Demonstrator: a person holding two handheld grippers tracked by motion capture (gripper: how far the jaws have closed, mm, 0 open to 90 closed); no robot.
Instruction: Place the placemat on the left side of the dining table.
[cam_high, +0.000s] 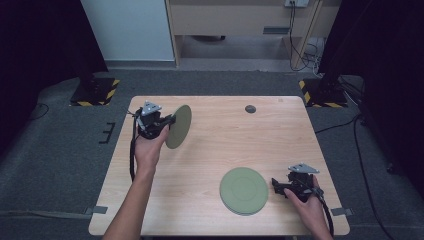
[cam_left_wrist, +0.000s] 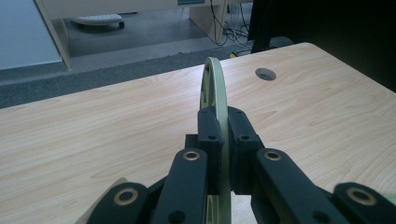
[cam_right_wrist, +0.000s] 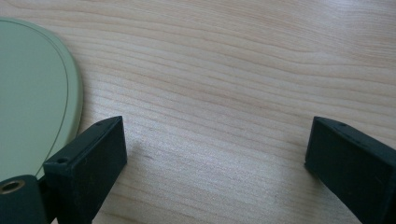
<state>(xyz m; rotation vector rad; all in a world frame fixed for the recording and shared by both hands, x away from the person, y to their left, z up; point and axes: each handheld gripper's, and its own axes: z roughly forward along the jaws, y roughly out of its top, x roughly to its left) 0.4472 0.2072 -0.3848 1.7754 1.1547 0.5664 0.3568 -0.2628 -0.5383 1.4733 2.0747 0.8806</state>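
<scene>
- The left gripper (cam_high: 171, 120) is clamping a pale green plate (cam_high: 178, 126) by its rim, holding it on edge above the far left part of the wooden table (cam_high: 210, 145). In the left gripper view the jaws are pressing on both faces of the plate (cam_left_wrist: 214, 88).
- A second green plate (cam_high: 244, 190), possibly the top of a small stack, is lying flat on the near right part of the table.
- The right gripper (cam_high: 276, 185) is resting on the table just beside that flat plate, jaws standing wide apart with nothing between them; the plate edge (cam_right_wrist: 37, 93) is lying just outside one jaw.
- Risk: the hold on the carried plate is covering only a narrow strip of rim, so the plate may be prone to pivoting or slipping out under a quick swing.
- Risk: a tilted set-down could be knocking one rim against the other, chipping it or shoving the flat plate toward the table's near edge.
- Risk: the idle right gripper is sitting close enough to obstruct an approach from that side.
</scene>
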